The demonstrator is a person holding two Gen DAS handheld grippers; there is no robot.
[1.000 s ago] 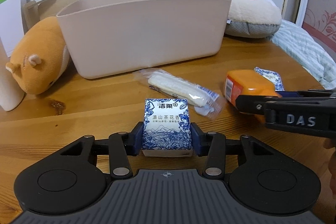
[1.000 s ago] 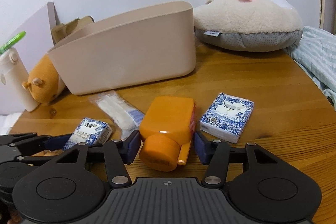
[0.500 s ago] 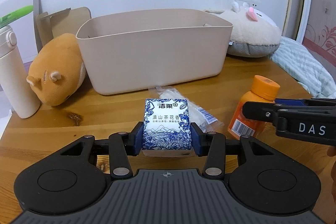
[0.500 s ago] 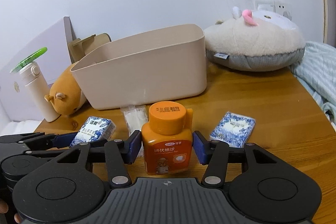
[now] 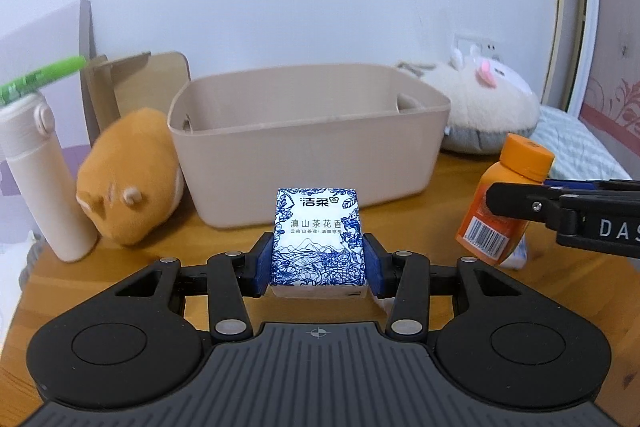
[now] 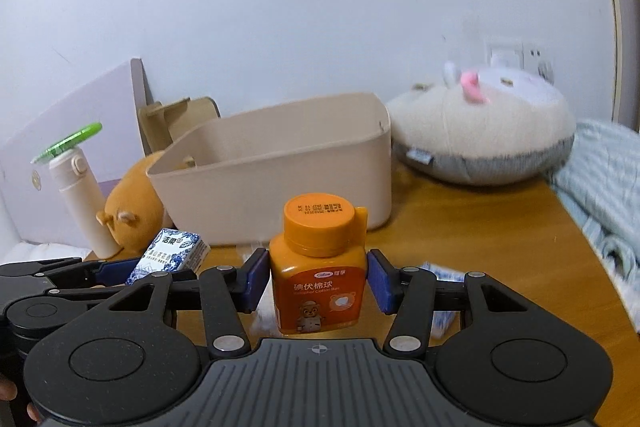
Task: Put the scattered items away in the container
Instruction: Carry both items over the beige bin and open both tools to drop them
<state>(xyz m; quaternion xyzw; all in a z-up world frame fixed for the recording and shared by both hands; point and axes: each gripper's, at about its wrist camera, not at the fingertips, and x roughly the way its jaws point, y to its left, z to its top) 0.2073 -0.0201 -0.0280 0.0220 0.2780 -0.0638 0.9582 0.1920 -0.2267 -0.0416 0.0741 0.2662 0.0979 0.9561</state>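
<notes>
Both loads now ride higher than half a second ago. The left gripper [image 5: 319, 259] clamps the blue-and-white paper tissue pack [image 5: 318, 237]; the right gripper [image 6: 318, 281] clamps the orange plastic bottle [image 6: 318, 267], apparently clear of the wooden bench [image 6: 480, 227]. The beige plastic bin [image 5: 308, 143] sits at 12 o'clock.

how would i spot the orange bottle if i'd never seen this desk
Find the big beige bin on the wooden desk. In front of it, the right tool holds the orange bottle upright above the desk. Its orange cap and bear label set it apart from the blue-and-white tissue pack in the left tool.
</notes>
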